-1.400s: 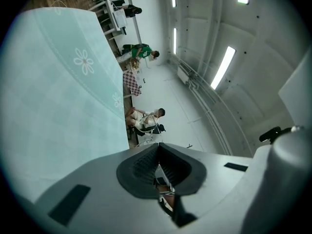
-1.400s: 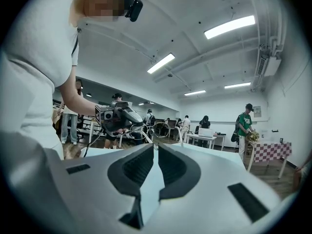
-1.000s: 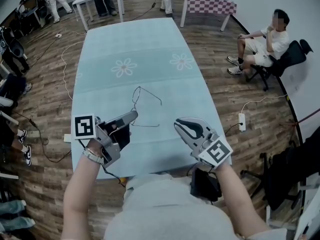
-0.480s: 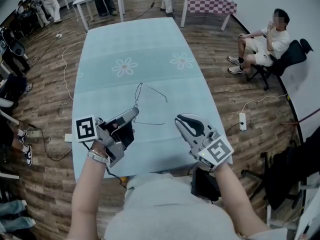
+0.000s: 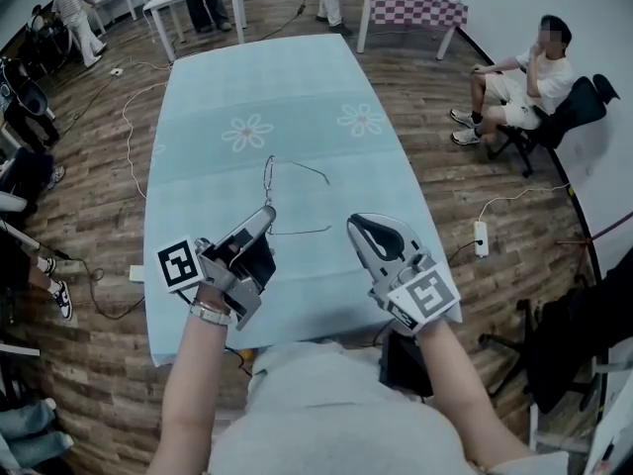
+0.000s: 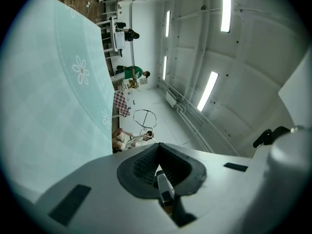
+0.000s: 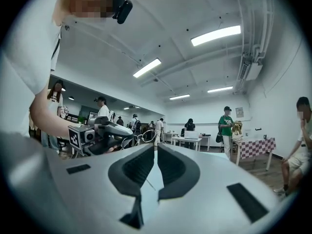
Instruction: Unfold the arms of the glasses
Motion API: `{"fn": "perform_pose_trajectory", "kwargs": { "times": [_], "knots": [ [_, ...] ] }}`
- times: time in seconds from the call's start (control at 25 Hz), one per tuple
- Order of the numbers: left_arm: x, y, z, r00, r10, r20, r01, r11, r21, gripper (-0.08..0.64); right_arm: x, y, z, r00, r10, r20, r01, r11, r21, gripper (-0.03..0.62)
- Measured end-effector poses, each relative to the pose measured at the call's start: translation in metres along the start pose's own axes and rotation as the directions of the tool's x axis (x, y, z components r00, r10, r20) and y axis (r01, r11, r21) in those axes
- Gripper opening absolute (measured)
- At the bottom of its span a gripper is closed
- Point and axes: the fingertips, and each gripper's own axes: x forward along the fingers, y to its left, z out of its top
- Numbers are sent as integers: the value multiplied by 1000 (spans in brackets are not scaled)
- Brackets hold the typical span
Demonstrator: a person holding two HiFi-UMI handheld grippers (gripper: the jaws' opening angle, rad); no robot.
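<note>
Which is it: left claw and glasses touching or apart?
Touching. The left gripper view shows the left claw shut on the glasses, wire frame sticking out beyond its tips.

It's evenly bright where I stand: long ceiling strip lights [image 7: 216, 34] glare white in both gripper views. Those two views bulge like a fishbowl, with black corners, and anything close to the lens goes soft. The head view is sharp, edges bowed, shadows on the table [image 5: 297, 97] faint.

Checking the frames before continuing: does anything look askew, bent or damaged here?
Nothing looks broken. The thin wire-framed metal glasses are simply held tilted over the pale blue flowered tablecloth, pinched in the left hand-held gripper, not lying flat.
</note>
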Motion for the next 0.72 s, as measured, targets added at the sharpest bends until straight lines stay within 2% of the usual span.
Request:
{"fn": "perform_pose_trajectory", "kwargs": {
  "times": [0.32, 0.72],
  "knots": [
    [7, -1, 4, 995, 11, 99, -19, 997, 76, 9, 9, -3, 7, 999, -43, 1, 43, 999, -1, 14],
    [6, -3, 11, 971, -19, 240, -3, 996, 90, 9, 13, -6, 6, 993, -119, -28, 119, 993, 9, 9]
  ]
}}
